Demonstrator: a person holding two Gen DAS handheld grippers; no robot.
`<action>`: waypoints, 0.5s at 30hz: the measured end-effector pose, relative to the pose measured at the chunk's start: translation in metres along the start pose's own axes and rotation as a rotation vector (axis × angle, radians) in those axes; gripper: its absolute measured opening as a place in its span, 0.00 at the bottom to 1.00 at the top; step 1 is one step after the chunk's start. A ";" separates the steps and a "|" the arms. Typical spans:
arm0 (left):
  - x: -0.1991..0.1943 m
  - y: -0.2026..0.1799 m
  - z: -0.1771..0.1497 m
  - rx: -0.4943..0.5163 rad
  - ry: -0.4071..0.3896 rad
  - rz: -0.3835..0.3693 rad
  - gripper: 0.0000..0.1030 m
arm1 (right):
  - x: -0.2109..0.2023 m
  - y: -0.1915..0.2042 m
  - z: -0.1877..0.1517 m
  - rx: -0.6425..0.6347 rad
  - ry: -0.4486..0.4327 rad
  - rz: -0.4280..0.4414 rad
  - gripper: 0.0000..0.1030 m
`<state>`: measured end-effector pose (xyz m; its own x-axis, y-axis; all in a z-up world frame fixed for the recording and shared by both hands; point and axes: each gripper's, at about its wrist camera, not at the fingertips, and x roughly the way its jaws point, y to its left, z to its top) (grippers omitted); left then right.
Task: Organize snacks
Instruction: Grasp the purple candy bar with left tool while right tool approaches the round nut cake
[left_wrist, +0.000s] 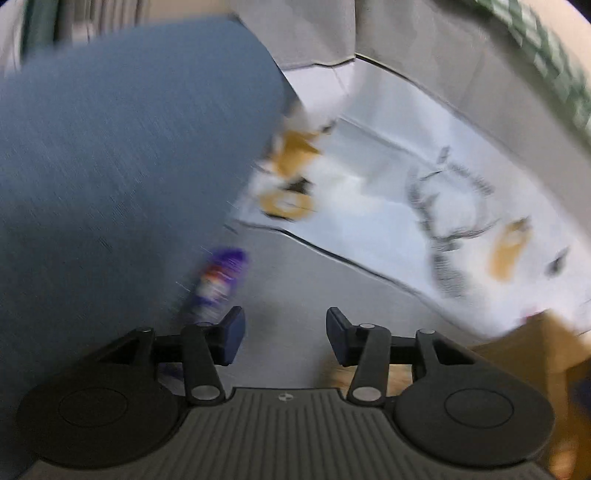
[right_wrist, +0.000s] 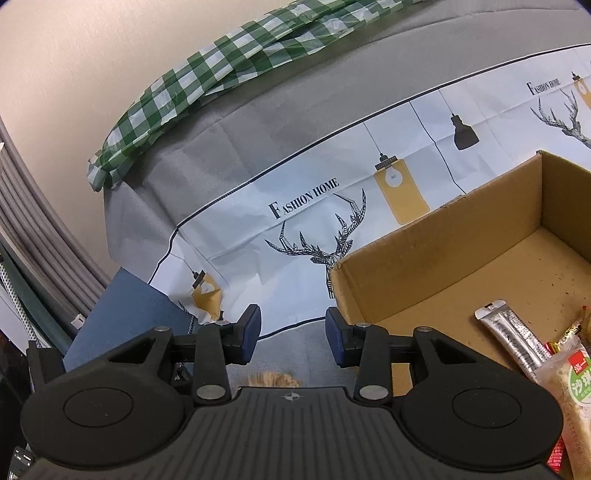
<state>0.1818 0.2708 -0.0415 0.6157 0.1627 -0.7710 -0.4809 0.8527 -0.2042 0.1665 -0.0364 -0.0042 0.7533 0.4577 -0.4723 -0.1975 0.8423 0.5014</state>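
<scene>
Cardboard box (right_wrist: 461, 258) edge just right of empty right gripper (right_wrist: 293, 332).

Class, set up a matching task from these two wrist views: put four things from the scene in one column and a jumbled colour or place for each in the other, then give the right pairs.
Things
1. checked cloth
2. silver snack stick
3. blue box
4. purple snack packet

Descriptions
A. lying inside the cardboard box
B. green and white, at the table's far edge
C. blurred, beside the left gripper
D. at the tablecloth's near-left corner

Pairs: 1-B, 2-A, 3-D, 4-C
</scene>
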 end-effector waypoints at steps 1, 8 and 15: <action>0.004 -0.006 -0.002 0.051 0.008 0.045 0.41 | 0.000 0.001 0.000 -0.003 0.000 0.001 0.40; 0.049 -0.055 -0.040 0.532 0.019 0.434 0.38 | 0.003 0.005 -0.005 -0.015 0.016 0.007 0.41; 0.038 -0.044 -0.032 0.447 0.012 0.364 0.17 | 0.006 0.013 -0.012 -0.075 0.034 -0.005 0.47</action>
<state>0.2063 0.2237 -0.0811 0.4514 0.4813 -0.7514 -0.3481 0.8703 0.3484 0.1615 -0.0195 -0.0093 0.7328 0.4618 -0.4998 -0.2414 0.8631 0.4436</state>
